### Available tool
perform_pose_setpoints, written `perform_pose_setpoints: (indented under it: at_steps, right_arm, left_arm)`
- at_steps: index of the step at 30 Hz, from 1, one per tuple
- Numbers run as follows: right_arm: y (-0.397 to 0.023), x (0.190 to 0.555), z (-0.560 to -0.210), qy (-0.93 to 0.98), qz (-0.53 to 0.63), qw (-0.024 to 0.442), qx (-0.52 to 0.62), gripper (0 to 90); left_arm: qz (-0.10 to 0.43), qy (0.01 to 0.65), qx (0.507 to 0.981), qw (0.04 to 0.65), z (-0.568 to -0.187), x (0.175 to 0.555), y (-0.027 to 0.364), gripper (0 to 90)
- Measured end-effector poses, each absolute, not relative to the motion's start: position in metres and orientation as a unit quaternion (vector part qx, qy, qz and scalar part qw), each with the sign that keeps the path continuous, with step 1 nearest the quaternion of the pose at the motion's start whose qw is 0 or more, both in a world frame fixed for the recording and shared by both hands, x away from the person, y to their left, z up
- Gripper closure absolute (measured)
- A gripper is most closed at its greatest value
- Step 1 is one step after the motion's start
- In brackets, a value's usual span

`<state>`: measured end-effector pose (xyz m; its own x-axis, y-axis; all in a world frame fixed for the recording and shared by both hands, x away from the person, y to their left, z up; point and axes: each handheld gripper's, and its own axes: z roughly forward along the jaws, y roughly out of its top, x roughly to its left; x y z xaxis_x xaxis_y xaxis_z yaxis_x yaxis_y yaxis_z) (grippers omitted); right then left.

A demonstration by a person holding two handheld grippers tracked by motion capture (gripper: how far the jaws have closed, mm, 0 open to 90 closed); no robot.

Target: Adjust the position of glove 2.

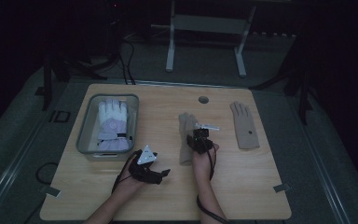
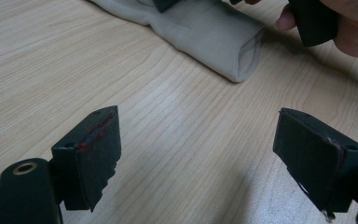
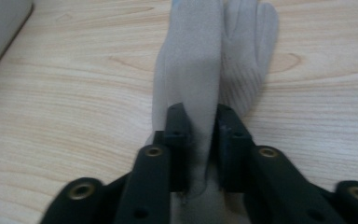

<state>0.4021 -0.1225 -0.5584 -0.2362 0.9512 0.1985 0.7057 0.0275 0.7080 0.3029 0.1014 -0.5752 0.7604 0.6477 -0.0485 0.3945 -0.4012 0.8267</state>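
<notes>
Beige glove: long axis runs straight away from right gripper, jaws pinching its cuff fold; left gripper gaping, empty, farther off

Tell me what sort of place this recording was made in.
Probably a lab or recording room, kept dim: one bare wooden table stands on grey floor, cables trail behind it beside a white metal stand, and gloves are laid out.

The high view looked forward and down over the table; both gripper views sat close above it, sharing the beige glove.
</notes>
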Motion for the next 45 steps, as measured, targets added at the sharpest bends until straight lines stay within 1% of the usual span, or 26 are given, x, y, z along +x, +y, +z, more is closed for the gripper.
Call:
perform_pose_setpoints:
  at_steps: [4, 7, 10, 12, 13, 18, 20, 21, 22, 23, 26, 28, 29, 30, 32, 37, 40, 42, 45]
  right_arm:
    - [-0.120, 0.401, -0.555, 0.702, 0.368, 0.160, 0.589, 67.7]
    - [-0.119, 0.400, -0.551, 0.709, 0.373, 0.161, 0.577, 59.4]
    - [-0.121, 0.399, -0.544, 0.713, 0.381, 0.160, 0.567, 49.9]
    - [-0.123, 0.399, -0.539, 0.718, 0.382, 0.172, 0.556, 43.5]
    - [-0.125, 0.399, -0.537, 0.718, 0.384, 0.165, 0.557, 40.8]
    - [-0.141, 0.400, -0.527, 0.719, 0.389, 0.161, 0.552, 20.0]
    - [-0.148, 0.401, -0.525, 0.721, 0.394, 0.160, 0.547, 14.8]
    - [-0.151, 0.401, -0.523, 0.722, 0.392, 0.167, 0.545, 13.7]
    - [-0.155, 0.401, -0.522, 0.723, 0.387, 0.177, 0.544, 15.0]
    - [-0.159, 0.402, -0.521, 0.727, 0.385, 0.176, 0.540, 13.5]
    - [-0.173, 0.402, -0.517, 0.733, 0.390, 0.169, 0.531, 14.1]
    - [-0.181, 0.402, -0.514, 0.737, 0.385, 0.179, 0.525, 14.7]
    - [-0.185, 0.403, -0.513, 0.741, 0.388, 0.177, 0.519, 14.6]
    - [-0.191, 0.403, -0.511, 0.742, 0.386, 0.176, 0.519, 15.1]
    - [-0.203, 0.404, -0.508, 0.742, 0.390, 0.174, 0.516, 18.7]
    - [-0.227, 0.407, -0.504, 0.755, 0.383, 0.192, 0.497, 16.8]
    - [-0.243, 0.407, -0.500, 0.752, 0.391, 0.192, 0.496, 14.0]
    - [-0.253, 0.408, -0.499, 0.752, 0.401, 0.182, 0.491, 13.9]
    - [-0.273, 0.410, -0.495, 0.749, 0.413, 0.189, 0.483, 13.9]
  left_arm:
    - [0.142, 0.316, 0.824, 0.448, -0.575, 0.302, 0.102, 15.6]
    - [0.140, 0.317, 0.824, 0.449, -0.575, 0.303, 0.102, 15.5]
    - [0.140, 0.317, 0.824, 0.449, -0.575, 0.303, 0.102, 15.5]
    - [0.140, 0.317, 0.823, 0.450, -0.575, 0.303, 0.102, 15.5]
    - [0.139, 0.317, 0.823, 0.450, -0.575, 0.303, 0.102, 15.5]
    - [0.139, 0.317, 0.824, 0.449, -0.575, 0.303, 0.102, 15.5]
    - [0.139, 0.318, 0.823, 0.449, -0.575, 0.303, 0.102, 15.5]
    - [0.139, 0.318, 0.823, 0.449, -0.575, 0.303, 0.102, 15.5]
    - [0.139, 0.318, 0.823, 0.449, -0.575, 0.303, 0.102, 15.5]
    - [0.140, 0.318, 0.824, 0.449, -0.575, 0.303, 0.102, 15.5]
    - [0.140, 0.318, 0.824, 0.448, -0.575, 0.303, 0.102, 15.6]
    - [0.140, 0.319, 0.823, 0.448, -0.575, 0.303, 0.102, 15.5]
    - [0.138, 0.319, 0.823, 0.449, -0.575, 0.303, 0.102, 15.5]
    - [0.138, 0.319, 0.822, 0.450, -0.575, 0.304, 0.102, 15.5]
    - [0.136, 0.320, 0.822, 0.451, -0.575, 0.304, 0.103, 15.5]
    - [0.137, 0.319, 0.823, 0.450, -0.575, 0.304, 0.102, 15.5]
    - [0.137, 0.320, 0.823, 0.449, -0.575, 0.304, 0.102, 15.5]
    - [0.136, 0.321, 0.822, 0.451, -0.575, 0.304, 0.103, 15.5]
    - [0.134, 0.323, 0.821, 0.452, -0.575, 0.304, 0.103, 15.5]
